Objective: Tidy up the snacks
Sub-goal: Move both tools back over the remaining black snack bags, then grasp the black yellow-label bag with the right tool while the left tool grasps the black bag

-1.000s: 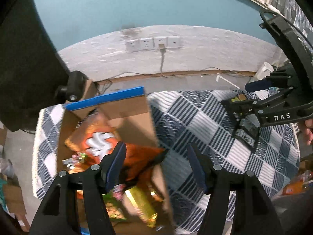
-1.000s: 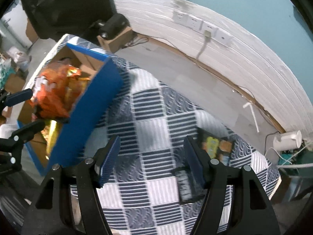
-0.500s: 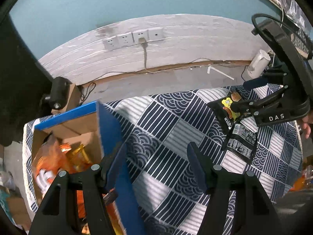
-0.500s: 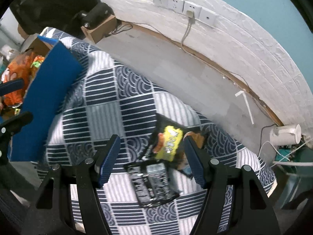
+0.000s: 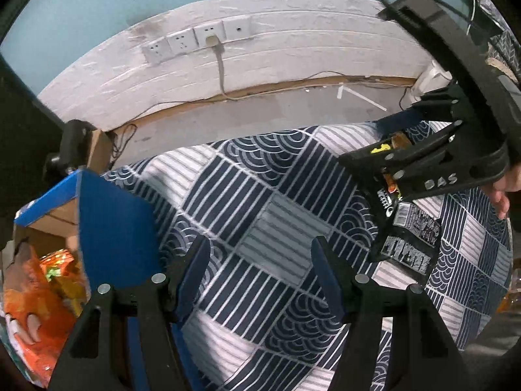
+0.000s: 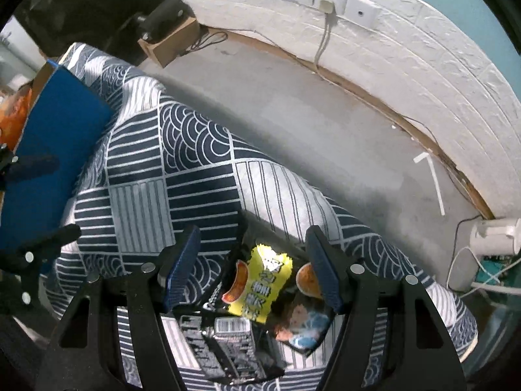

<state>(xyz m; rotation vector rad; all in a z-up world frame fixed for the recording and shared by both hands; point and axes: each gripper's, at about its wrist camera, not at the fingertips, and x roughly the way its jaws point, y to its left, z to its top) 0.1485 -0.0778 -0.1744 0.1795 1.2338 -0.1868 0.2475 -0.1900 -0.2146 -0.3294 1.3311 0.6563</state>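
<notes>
Two black snack bags lie on the patterned tablecloth (image 5: pixel 260 202). One has a yellow label (image 6: pixel 263 286); the other lies back up, showing a barcode (image 6: pixel 224 345), (image 5: pixel 410 241). My right gripper (image 6: pixel 252 260) hangs open just above the yellow-label bag, nothing between its fingers. My left gripper (image 5: pixel 259 270) is open over bare cloth, left of the bags. A blue cardboard box (image 5: pixel 110 224) at the left holds orange snack bags (image 5: pixel 29 309). In the left wrist view the right gripper (image 5: pixel 423 163) covers part of the bags.
The table's far edge drops to a grey floor (image 6: pixel 325 123) and a white brick wall with sockets (image 5: pixel 198 39). A small cardboard box with a black device (image 6: pixel 166 32) sits on the floor. A white kettle (image 6: pixel 495 234) stands far right.
Both grippers came down and moved right, away from the blue box. The left one left the box and now hangs over cloth; the right one now has the snack bags under its fingers.
</notes>
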